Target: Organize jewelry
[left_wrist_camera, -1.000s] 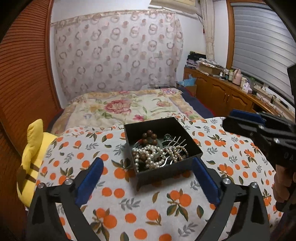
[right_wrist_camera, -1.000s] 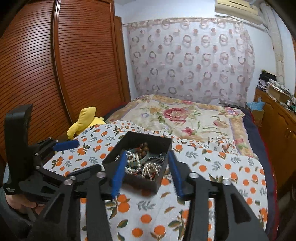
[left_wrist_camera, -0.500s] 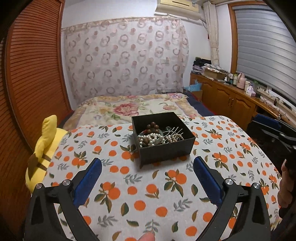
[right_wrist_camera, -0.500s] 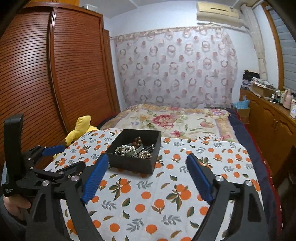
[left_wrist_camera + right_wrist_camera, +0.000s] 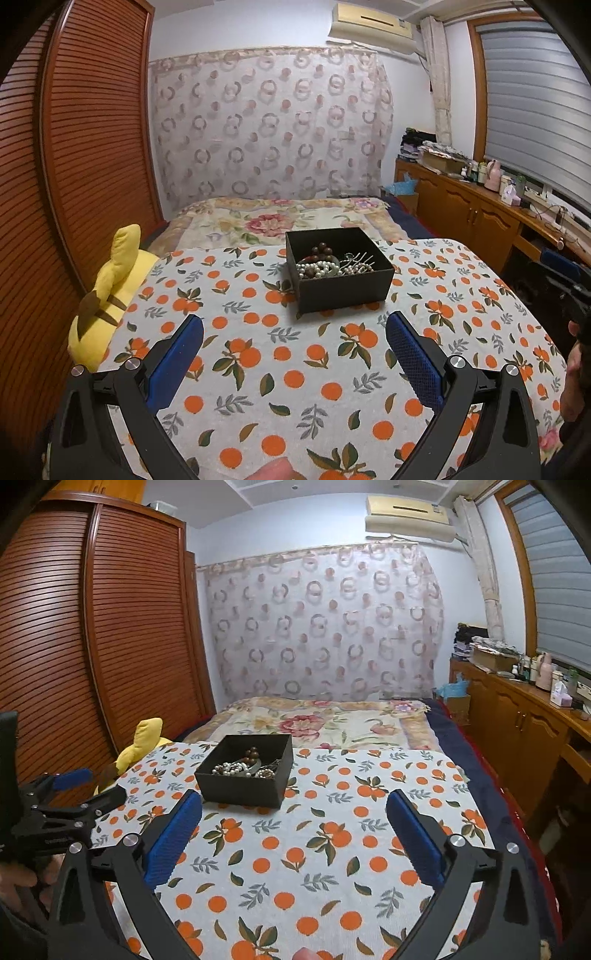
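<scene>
Right gripper point(image 5: 294, 808) jaws were opening, nothing between; left gripper point(image 5: 294, 334) spread empty. Pearl strands point(image 5: 318, 268) (slippery, tangled) in black box point(image 5: 347, 291): pinch 1 loop.

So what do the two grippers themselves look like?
Both match. The left gripper and right gripper each have black angular frames with silver bolt heads, and two long fingers faced with textured blue pads. No cables or sleeves are visible.

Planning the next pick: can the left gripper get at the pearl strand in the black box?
Probably yes: the left gripper is open, the black box lidless, bare tablecloth between; the pearl strand lies tangled with other jewelry.
</scene>
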Demonstrator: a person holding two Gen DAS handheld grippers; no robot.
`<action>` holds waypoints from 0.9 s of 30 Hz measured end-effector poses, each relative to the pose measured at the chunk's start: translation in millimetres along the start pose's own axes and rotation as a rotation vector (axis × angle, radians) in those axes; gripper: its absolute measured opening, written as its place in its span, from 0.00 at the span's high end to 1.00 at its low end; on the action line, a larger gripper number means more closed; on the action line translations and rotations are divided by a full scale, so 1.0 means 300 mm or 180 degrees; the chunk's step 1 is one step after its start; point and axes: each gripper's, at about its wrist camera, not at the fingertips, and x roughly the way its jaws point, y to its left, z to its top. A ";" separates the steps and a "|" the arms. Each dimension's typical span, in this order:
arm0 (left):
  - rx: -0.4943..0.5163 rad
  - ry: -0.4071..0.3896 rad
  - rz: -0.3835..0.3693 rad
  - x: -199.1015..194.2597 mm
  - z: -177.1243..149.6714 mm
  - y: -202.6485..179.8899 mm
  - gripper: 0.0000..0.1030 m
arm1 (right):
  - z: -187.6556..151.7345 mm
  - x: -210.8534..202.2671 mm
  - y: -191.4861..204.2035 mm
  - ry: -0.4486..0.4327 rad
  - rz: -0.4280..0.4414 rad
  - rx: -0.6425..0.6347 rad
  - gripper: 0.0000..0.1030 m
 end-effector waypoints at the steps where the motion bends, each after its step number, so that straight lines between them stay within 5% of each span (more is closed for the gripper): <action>1: -0.0003 -0.0009 -0.0002 -0.005 0.001 0.000 0.07 | -0.005 -0.002 -0.002 -0.0011 -0.0006 0.0024 0.02; 27: 0.0014 -0.0063 -0.0022 -0.032 0.009 -0.013 0.07 | -0.024 0.000 0.008 -0.0021 -0.0022 0.0008 0.02</action>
